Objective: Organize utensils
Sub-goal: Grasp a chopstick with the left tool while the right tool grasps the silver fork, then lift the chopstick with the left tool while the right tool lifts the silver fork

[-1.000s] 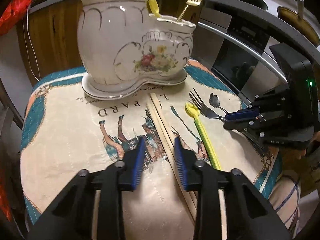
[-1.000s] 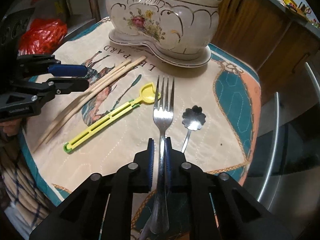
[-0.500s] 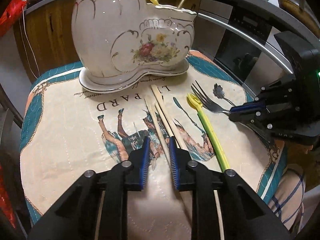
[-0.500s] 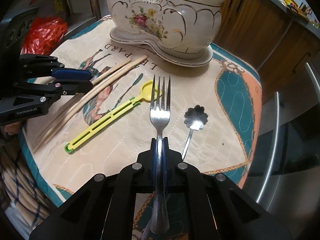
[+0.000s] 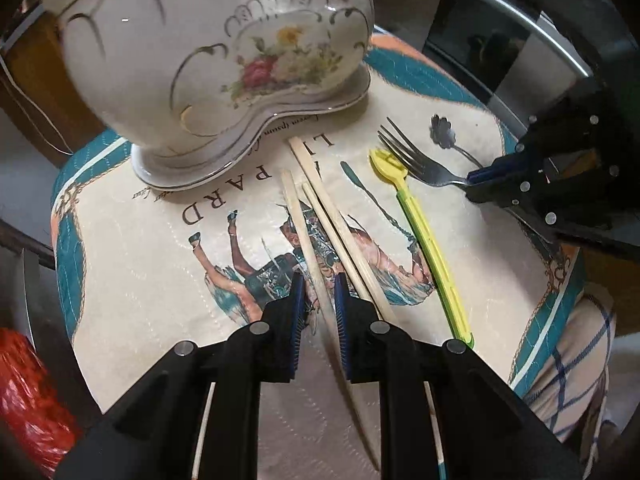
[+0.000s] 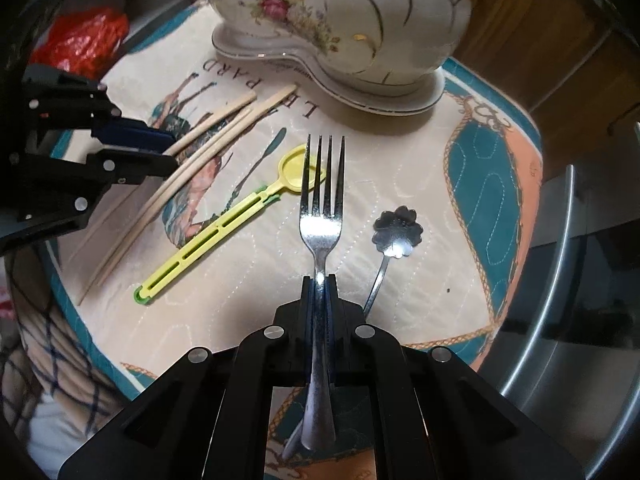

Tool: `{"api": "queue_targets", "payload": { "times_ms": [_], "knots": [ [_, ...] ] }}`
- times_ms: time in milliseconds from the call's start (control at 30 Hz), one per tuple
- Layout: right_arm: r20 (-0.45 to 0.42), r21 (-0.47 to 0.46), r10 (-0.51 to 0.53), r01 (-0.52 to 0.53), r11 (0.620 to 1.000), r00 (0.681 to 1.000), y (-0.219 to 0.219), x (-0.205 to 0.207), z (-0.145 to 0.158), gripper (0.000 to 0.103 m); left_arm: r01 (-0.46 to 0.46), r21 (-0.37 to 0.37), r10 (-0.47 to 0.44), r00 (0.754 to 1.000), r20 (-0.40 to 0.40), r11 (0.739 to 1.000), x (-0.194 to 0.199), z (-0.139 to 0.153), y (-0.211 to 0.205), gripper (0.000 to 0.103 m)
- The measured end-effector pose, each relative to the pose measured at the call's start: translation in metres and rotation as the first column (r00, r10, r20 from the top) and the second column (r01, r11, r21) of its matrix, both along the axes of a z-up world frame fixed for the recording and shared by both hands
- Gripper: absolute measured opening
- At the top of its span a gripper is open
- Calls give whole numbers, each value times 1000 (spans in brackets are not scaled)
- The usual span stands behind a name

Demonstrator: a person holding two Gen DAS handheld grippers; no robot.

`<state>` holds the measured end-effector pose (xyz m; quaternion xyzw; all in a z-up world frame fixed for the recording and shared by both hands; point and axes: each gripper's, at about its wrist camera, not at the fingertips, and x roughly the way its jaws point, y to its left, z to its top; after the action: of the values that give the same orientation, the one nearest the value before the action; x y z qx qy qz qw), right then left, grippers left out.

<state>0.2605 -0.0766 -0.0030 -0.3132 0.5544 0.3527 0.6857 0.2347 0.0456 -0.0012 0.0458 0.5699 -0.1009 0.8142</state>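
printed mat covered the table [image 5: 132, 280]. right hand-held gripper [image 6: 319, 280] pinched the fork [image 6: 322, 216]; left hand-held gripper [image 5: 319, 280] had narrowed around one chopstick [image 5: 298, 220], pads w/ slack. best to clamp fully pre-lift, then tip into holder [image 5: 208, 40].

The right gripper [image 6: 319, 280] is clamped on the fork [image 6: 322, 200], whose tines point toward the ceramic holder [image 6: 352, 20] at the far end of the mat [image 6: 440, 208]. Just right of the fork lies a flower-bowled spoon [image 6: 397, 227]. Left of the fork, a yellow spoon [image 6: 224, 228] lies slantwise, its bowl partly under the tines. Farther left are the chopsticks [image 6: 192, 168], with the left gripper [image 6: 168, 148] over them, its jaws nearly closed. A red bag [image 6: 80, 40] sits beyond the mat, left of the holder.
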Motion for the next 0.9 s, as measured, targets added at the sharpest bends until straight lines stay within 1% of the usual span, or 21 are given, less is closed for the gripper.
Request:
{"api": "queue_targets", "payload": {
  "times_ms": [100, 167, 233, 300, 367, 433, 467, 533, 700, 833, 900],
  "knots": [
    [-15, -39, 13, -14, 999, 1000, 6, 1, 0, 6, 28, 7, -28, 999, -47, 1000, 9, 3, -3, 16],
    [-15, -53, 19, -19, 998, 1000, 8, 0, 0, 6, 54, 25, -52, 996, -66, 998, 12, 4, -6, 16],
    [-13, -53, 19, -19, 998, 1000, 8, -1, 0, 6, 74, 42, -71, 995, -71, 996, 13, 4, -8, 16],
    [-9, -31, 11, -11, 999, 1000, 5, -3, 0, 6, 77, 41, -74, 995, -64, 996, 12, 3, -10, 16],
    [-15, 4, -12, 12, 1000, 1000, 0, -3, 1, 6, 70, 29, -69, 997, -47, 997, 11, 4, -9, 14],
    [-20, 35, -30, 31, 999, 999, -6, -3, 2, 6, 57, 12, -57, 998, -29, 998, 8, 4, -4, 6],
    [-22, 48, -39, 40, 998, 999, -9, -1, 3, 6, 49, -6, -49, 999, -23, 999, 6, 4, 0, 5],
    [-20, 84, -62, 64, 994, 998, -15, 0, 7, 6, 32, -43, -33, 999, -8, 999, -1, 2, 10, 5],
    [-8, 172, -76, 76, 982, 997, -28, -4, 23, 6, -22, -135, 32, 997, 69, 991, -20, 5, 34, 5],
    [9, 252, -83, 78, 965, 997, -37, -15, 38, 6, -38, -179, 63, 988, 138, 983, -39, 16, 44, 5],
    [19, 294, -87, 78, 953, 996, -38, -19, 44, 6, -44, -212, 85, 978, 190, 976, -51, 27, 53, 5]
  ]
}}
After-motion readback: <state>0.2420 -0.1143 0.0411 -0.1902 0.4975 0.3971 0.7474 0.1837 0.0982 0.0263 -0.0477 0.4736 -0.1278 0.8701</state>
